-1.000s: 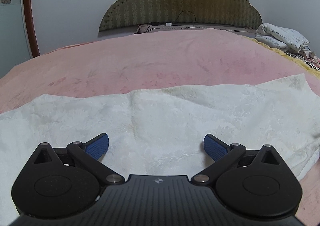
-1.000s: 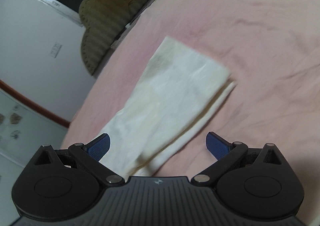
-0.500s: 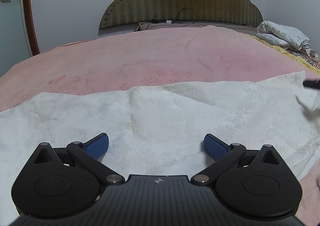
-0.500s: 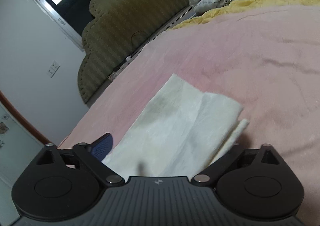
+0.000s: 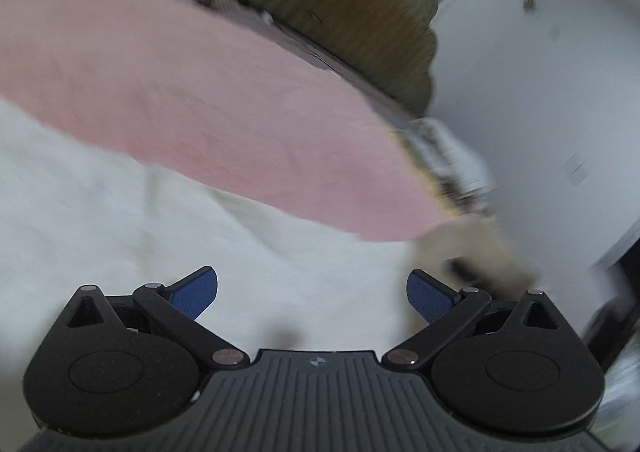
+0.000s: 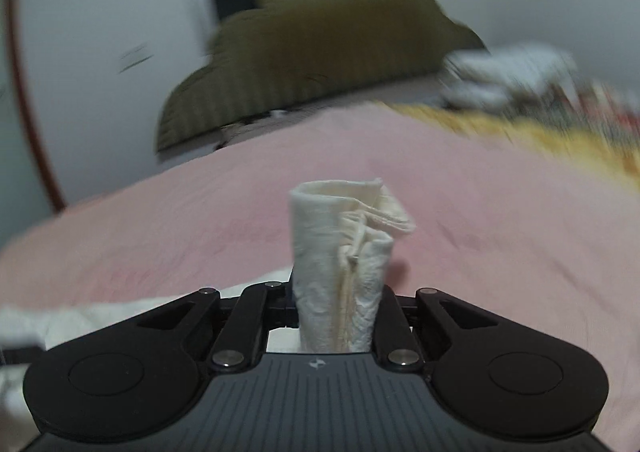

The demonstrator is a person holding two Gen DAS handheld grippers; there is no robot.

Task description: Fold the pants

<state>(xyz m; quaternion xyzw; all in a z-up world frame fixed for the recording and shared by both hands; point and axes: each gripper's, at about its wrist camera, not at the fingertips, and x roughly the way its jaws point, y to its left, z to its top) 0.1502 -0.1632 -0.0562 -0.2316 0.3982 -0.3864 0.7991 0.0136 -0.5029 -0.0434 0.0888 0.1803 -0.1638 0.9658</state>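
Note:
The white pants [image 5: 120,219] lie spread on the pink bedspread [image 5: 192,91]. My left gripper [image 5: 312,292] is open and empty, low over the white cloth, with its blue pads [image 5: 196,292] wide apart; this view is tilted and blurred. In the right wrist view my right gripper [image 6: 336,300] is shut on a bunched end of the pants [image 6: 340,252], which stands up between the jaws above the bedspread [image 6: 200,219]. More white cloth [image 6: 80,316] trails off to the left behind that gripper.
An olive padded headboard [image 6: 320,51] stands at the far end of the bed. A yellow blanket [image 6: 520,131] and a pile of white bedding [image 6: 508,71] lie at the far right. White walls surround the bed.
My right gripper has closed on the end of the pants and lifted it. My left gripper has tilted and swung, staying open over the cloth.

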